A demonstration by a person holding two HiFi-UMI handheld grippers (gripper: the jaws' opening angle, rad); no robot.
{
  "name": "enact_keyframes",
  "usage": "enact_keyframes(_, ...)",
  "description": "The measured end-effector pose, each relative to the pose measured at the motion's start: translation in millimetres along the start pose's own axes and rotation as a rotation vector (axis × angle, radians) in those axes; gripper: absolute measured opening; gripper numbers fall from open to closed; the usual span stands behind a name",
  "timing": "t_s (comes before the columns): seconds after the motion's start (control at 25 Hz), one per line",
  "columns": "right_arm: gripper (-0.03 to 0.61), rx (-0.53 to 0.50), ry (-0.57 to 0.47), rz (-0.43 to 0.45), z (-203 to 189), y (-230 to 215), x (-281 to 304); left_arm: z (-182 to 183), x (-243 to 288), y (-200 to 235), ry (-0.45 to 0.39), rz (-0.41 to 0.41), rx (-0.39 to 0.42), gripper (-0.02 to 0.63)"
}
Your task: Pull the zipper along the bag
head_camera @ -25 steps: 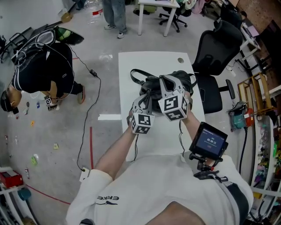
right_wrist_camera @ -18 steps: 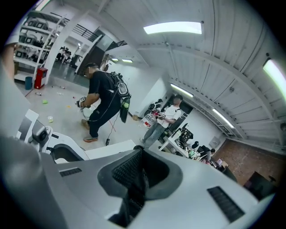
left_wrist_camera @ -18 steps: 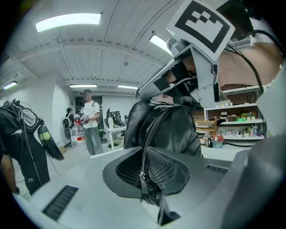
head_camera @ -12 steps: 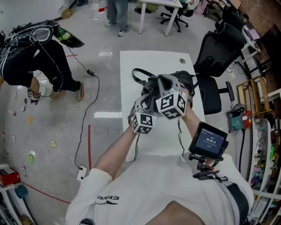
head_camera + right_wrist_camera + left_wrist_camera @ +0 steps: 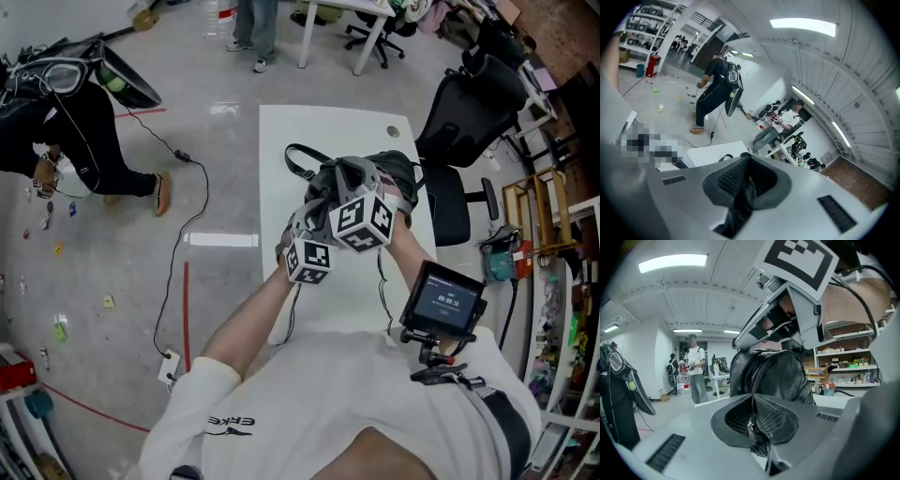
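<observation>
A black leather bag (image 5: pixel 398 170) lies on the white table (image 5: pixel 298 130), its strap looped toward the far left. Both grippers are on its near side. My left gripper (image 5: pixel 307 208) is shut on the bag's fabric beside the zipper line; in the left gripper view the bag (image 5: pixel 774 373) rises just past the pads, with a small zipper slider (image 5: pixel 750 427) at the jaws (image 5: pixel 753 430). My right gripper (image 5: pixel 352 175) sits just right of and above it, and its body (image 5: pixel 787 317) shows over the bag. Its jaws (image 5: pixel 744 188) are shut on a dark zipper pull.
A black office chair (image 5: pixel 466 111) stands at the table's right edge. A small screen device (image 5: pixel 442 302) is mounted by my right forearm. On the floor at left a person in black (image 5: pixel 58 105) bends over and a cable (image 5: pixel 190 212) trails. Another person (image 5: pixel 256 26) stands beyond the table.
My right gripper has slid a little to the left over the bag and rolled. The left gripper holds still. The bending person has moved toward the left edge.
</observation>
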State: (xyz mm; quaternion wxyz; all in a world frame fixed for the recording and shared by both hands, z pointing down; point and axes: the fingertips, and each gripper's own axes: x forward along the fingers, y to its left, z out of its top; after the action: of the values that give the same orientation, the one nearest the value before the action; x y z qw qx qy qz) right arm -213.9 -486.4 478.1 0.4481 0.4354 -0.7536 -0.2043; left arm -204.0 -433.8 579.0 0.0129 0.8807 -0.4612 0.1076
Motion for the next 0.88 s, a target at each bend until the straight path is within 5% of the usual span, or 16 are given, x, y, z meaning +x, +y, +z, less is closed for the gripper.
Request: enact_keyframes(0.88, 0.020, -0.115, 0.037, 0.032, 5.2, 13.5, 8.3, 10.7, 7.6, -10.4, -0.016, -0.009, 0.030, 0.010)
